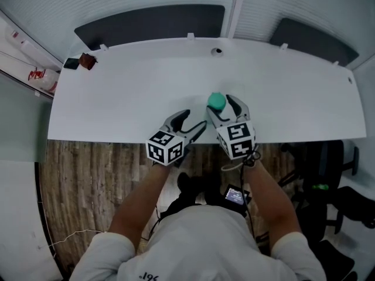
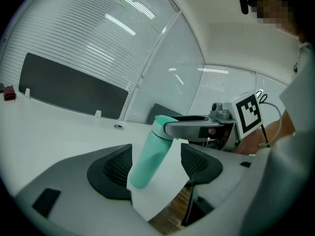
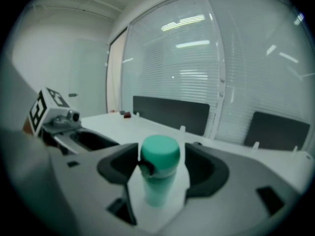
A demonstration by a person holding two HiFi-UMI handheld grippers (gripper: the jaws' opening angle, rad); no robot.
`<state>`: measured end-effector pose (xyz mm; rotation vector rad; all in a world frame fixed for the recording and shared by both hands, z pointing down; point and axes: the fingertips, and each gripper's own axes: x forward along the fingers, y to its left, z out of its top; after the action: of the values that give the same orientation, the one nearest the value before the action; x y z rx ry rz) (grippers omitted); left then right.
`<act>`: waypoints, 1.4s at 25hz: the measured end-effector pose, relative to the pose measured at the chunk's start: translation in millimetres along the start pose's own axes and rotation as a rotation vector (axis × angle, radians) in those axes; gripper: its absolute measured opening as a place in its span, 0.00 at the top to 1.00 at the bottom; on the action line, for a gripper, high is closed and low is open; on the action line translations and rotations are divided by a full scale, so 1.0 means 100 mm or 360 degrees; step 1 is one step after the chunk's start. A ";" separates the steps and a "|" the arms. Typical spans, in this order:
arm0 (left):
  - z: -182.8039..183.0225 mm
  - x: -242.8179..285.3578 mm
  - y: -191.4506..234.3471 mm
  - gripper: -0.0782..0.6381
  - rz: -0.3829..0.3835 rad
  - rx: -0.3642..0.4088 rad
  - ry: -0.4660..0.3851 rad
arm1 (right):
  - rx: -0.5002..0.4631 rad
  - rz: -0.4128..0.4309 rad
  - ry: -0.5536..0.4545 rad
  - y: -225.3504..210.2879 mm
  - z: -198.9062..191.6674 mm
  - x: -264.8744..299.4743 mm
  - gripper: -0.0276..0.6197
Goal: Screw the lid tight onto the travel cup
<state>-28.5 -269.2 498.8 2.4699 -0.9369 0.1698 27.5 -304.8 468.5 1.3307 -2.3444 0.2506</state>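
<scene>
A teal travel cup stands upright on the white tabletop with its rounded lid on. It sits between the parted jaws of the right hand-held gripper, and a sliver of tabletop shows beside the lid's right edge. Behind are dark panels and window blinds.

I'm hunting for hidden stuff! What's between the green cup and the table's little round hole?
Nothing: the head view shows only bare white tabletop between the teal cylindrical travel cup and the small round hole.
</scene>
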 end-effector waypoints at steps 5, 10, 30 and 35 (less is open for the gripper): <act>0.07 -0.06 0.00 0.43 -0.0003 0.0003 -0.0023 | -0.0023 -0.0002 -0.0056 0.00 0.04 -0.01 0.50; 0.17 -0.13 -0.05 0.43 -0.0020 0.0016 -0.0052 | -0.0028 -0.0017 -0.0097 0.00 0.13 -0.12 0.50; 0.90 -0.77 -0.55 0.59 -0.0244 0.0068 -0.0323 | 0.0090 -0.0119 -0.0262 -0.01 0.60 -0.92 0.50; 0.99 -1.01 -0.63 0.71 -0.0302 0.0044 -0.0360 | 0.0173 -0.0151 -0.0299 0.06 0.62 -1.12 0.57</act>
<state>-69.3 -217.4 359.2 2.6255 -0.7857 -0.1650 54.7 -237.6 362.9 1.5752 -2.4420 0.2361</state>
